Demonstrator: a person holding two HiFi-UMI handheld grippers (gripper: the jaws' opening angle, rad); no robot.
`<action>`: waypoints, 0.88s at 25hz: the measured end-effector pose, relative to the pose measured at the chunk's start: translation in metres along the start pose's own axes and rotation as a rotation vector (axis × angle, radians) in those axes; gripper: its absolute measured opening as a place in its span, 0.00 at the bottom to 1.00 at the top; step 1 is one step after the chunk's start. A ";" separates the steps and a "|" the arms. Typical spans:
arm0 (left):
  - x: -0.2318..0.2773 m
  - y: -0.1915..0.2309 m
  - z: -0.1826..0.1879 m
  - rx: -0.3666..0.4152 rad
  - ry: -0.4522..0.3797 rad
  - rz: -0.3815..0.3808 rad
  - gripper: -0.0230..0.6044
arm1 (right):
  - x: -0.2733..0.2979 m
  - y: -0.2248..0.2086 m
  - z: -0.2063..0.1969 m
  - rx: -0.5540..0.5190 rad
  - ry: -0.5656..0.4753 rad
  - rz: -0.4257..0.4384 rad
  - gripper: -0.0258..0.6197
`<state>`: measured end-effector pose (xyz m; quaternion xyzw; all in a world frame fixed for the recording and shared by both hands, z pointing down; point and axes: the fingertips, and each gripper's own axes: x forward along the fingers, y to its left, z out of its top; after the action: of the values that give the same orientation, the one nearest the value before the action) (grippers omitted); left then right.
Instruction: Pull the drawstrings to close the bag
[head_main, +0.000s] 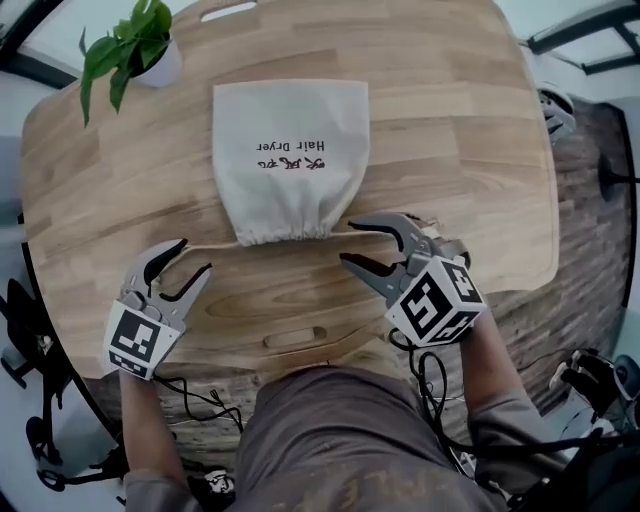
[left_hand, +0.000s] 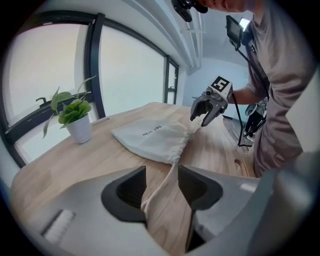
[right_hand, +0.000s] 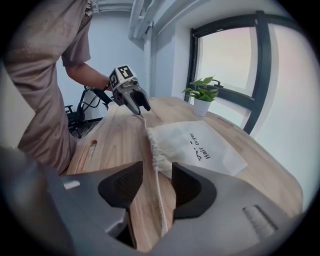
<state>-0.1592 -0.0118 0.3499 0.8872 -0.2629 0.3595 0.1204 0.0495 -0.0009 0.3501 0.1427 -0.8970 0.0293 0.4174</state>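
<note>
One counter (head_main: 450, 150). One bag (head_main: 290, 160) lies flat mid-counter, gathered mouth toward the person. One potted plant (head_main: 135, 45) far left. Two tongs, left tongs (head_main: 195, 256) and right tongs (head_main: 348, 241), both spread. Each straddles one cord without pinching: left drawstring (left_hand: 159, 186), right drawstring (right_hand: 160, 200).

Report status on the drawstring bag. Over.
Left gripper open, right gripper open; a drawstring lies loose between each one's jaws. Bag flat on table, mouth gathered. Potted plant stands apart, nothing blocking.
</note>
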 end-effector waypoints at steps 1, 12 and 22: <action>0.005 -0.003 0.002 0.010 0.000 -0.015 0.35 | 0.003 0.001 0.003 -0.008 0.000 0.003 0.36; 0.057 -0.019 -0.004 0.062 0.026 -0.129 0.35 | 0.034 0.005 -0.020 -0.003 0.068 0.025 0.33; 0.065 -0.024 -0.009 0.124 0.044 -0.154 0.31 | 0.043 0.006 -0.030 0.029 0.055 0.013 0.25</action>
<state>-0.1117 -0.0127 0.4016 0.9024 -0.1684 0.3844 0.0982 0.0440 0.0001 0.4022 0.1421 -0.8856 0.0489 0.4394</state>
